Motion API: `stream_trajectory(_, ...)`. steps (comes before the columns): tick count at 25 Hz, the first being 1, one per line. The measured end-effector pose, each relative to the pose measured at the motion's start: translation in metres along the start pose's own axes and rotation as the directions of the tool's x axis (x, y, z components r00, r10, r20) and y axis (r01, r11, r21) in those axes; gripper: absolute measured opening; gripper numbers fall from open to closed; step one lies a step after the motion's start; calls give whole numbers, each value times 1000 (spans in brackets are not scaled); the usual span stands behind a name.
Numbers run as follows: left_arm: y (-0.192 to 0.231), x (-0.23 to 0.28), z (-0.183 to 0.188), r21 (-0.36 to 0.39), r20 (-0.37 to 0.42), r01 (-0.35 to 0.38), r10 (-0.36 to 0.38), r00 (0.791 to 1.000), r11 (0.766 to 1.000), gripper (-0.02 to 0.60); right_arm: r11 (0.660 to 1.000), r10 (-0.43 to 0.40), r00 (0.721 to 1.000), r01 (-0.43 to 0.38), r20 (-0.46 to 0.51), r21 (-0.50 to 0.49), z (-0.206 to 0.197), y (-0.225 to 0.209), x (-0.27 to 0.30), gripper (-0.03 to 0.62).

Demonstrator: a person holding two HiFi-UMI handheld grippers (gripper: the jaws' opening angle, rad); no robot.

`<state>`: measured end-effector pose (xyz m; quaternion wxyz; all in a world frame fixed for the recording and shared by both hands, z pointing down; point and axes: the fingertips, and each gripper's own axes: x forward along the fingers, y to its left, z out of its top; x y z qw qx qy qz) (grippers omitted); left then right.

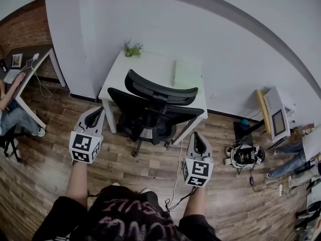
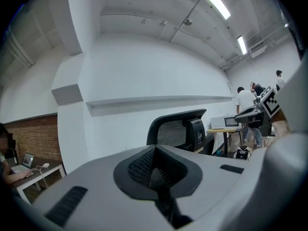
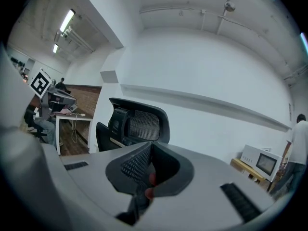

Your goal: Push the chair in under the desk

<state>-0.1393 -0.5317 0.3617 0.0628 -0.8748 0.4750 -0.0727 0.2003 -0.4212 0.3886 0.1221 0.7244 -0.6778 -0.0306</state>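
A black mesh office chair (image 1: 153,107) stands in front of the white desk (image 1: 150,69), its seat partly under the desk top and its back towards me. My left gripper (image 1: 94,115) is shut and empty, held just left of the chair's back, not touching it. My right gripper (image 1: 199,143) is shut and empty too, low at the chair's right near the desk's front corner. In the left gripper view the chair's headrest (image 2: 179,130) rises beyond the shut gripper (image 2: 155,173). In the right gripper view the headrest (image 3: 138,121) shows beyond the shut gripper (image 3: 150,171).
The desk carries a small plant (image 1: 132,49) and a white box (image 1: 187,73). A cable (image 1: 176,169) trails over the wood floor. A helmet-like object (image 1: 244,154) lies at the right, by a low stand with a white appliance (image 1: 277,113). A person (image 1: 12,109) sits at another desk on the left.
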Motion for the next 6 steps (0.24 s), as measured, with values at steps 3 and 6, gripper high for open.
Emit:
stream_trajectory(3,3,0,3,2,6,1,-1,1000,1000,15,1000,3,1000,-3,6,14,0,2,1,25)
stream_trajectory(6,7,2,6,0,11,1,-1,1000,1000,15,1000,2,1000,-2,11,16,2,4,4,25)
